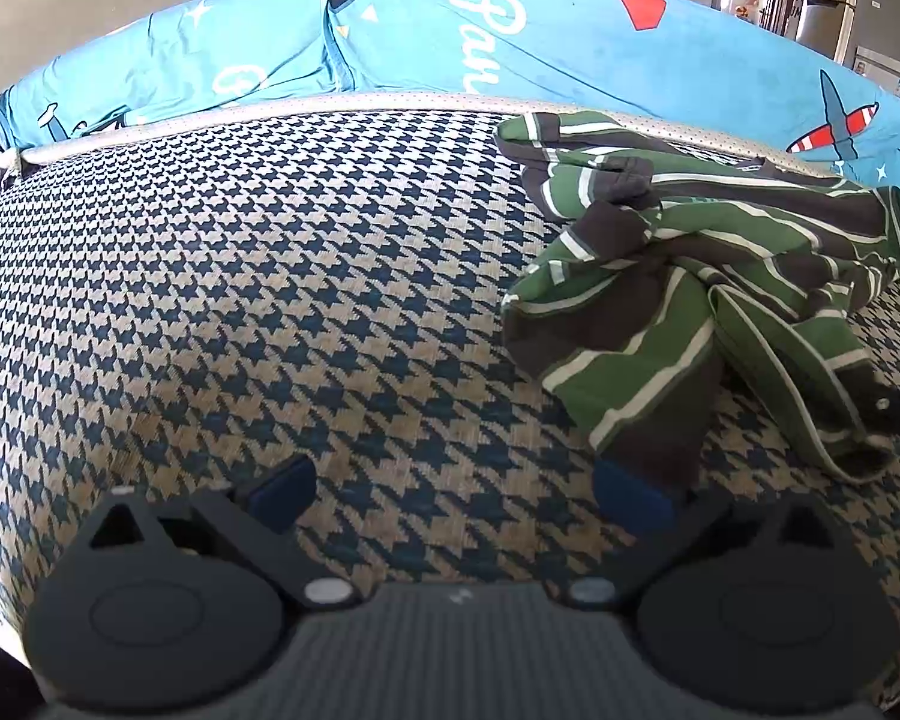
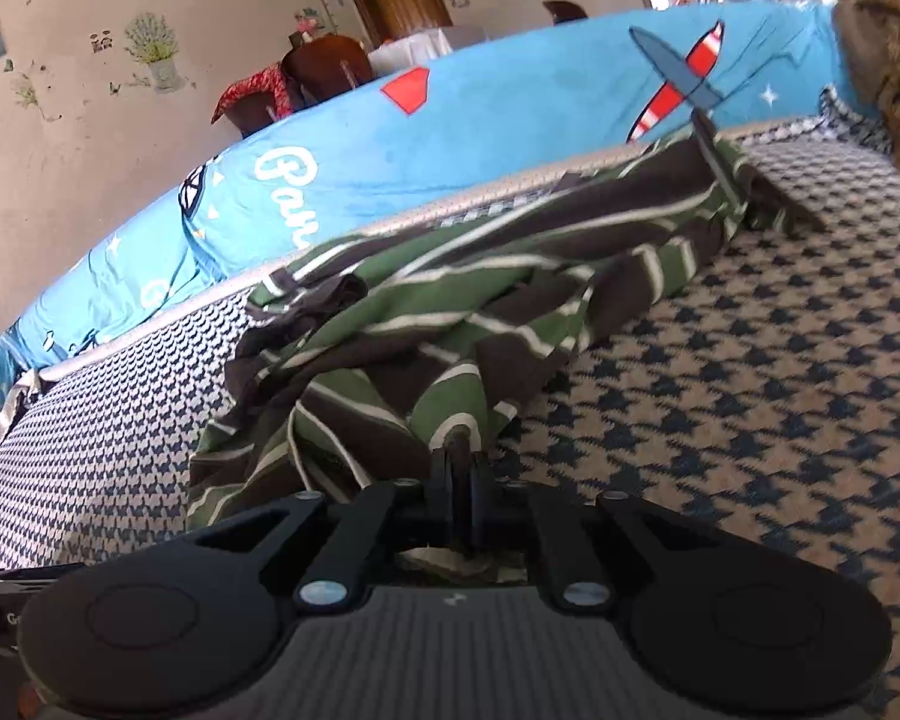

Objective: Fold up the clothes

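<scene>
Fabric is lying in a crumpled heap — a green, dark brown and white striped garment (image 1: 678,276) is sitting bunched on the houndstooth cushion (image 1: 258,276), toward its right side, with its far edge reaching the pale piping in front of the blue printed cover (image 1: 570,66). The right tongs (image 2: 461,468) are pressing together on a near fold of the striped garment, the pads squeezed to a narrow slit with cloth showing between and behind them. The left tongs (image 1: 456,495) are spread wide with nothing between them, hanging low over bare cushion, the right-hand blue pad sitting just beside the garment's nearest dark flap; whether it is touching the cloth I cannot tell. The main risk, as I am judging it, is that the right tongs are gripping more than one layer — the heap is twisted, so lifting could be dragging the whole bundle up as a lump instead of opening it flat. A shallow pinch near an edge could also be slipping free once the weight of the hanging cloth is pulling on it. If the left tongs are closing on the nearby flap without it being a matching edge, the two grips could be twisting the garment further. The knit cushion surface may be catching and holding back the cloth as it slides.
</scene>
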The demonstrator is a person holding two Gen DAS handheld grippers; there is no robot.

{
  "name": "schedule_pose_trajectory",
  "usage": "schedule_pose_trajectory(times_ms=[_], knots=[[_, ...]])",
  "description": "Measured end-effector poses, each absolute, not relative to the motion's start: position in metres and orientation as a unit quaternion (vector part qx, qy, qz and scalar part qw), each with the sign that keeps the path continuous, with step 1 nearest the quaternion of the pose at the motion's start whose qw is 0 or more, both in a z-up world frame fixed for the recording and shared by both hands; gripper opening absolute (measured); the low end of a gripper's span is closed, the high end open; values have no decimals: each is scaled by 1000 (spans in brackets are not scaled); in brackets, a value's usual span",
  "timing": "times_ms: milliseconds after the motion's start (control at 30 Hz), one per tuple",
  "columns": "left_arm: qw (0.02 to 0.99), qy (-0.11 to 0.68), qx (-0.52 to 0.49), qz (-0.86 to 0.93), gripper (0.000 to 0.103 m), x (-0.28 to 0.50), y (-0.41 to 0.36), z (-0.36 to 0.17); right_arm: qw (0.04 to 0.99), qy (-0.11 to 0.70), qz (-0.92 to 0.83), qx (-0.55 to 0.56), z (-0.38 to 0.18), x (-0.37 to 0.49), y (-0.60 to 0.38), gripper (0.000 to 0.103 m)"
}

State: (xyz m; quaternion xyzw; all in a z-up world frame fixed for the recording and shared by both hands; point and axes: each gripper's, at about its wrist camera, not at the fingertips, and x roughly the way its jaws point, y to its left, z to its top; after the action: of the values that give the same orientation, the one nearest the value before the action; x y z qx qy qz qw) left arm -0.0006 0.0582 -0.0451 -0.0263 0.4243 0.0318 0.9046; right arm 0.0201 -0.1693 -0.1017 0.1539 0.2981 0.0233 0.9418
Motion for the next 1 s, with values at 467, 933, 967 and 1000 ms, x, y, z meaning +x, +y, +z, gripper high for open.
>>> schedule_pose_trajectory(times_ms=[467, 933, 967, 1000], knots=[[911, 409, -31, 34, 103, -12, 64, -32, 949, 222, -152, 168, -55, -72, -249, 7], [911, 408, -42, 52, 103, -27, 79, -28, 945, 265, -71, 180, -66, -74, -238, 35], [910, 409, -42, 52, 103, -27, 79, -29, 943, 277, -51, 175, -69, -70, -232, 35], [909, 411, -41, 51, 103, -27, 79, -30, 941, 289, -30, 171, -72, -65, -225, 35]])
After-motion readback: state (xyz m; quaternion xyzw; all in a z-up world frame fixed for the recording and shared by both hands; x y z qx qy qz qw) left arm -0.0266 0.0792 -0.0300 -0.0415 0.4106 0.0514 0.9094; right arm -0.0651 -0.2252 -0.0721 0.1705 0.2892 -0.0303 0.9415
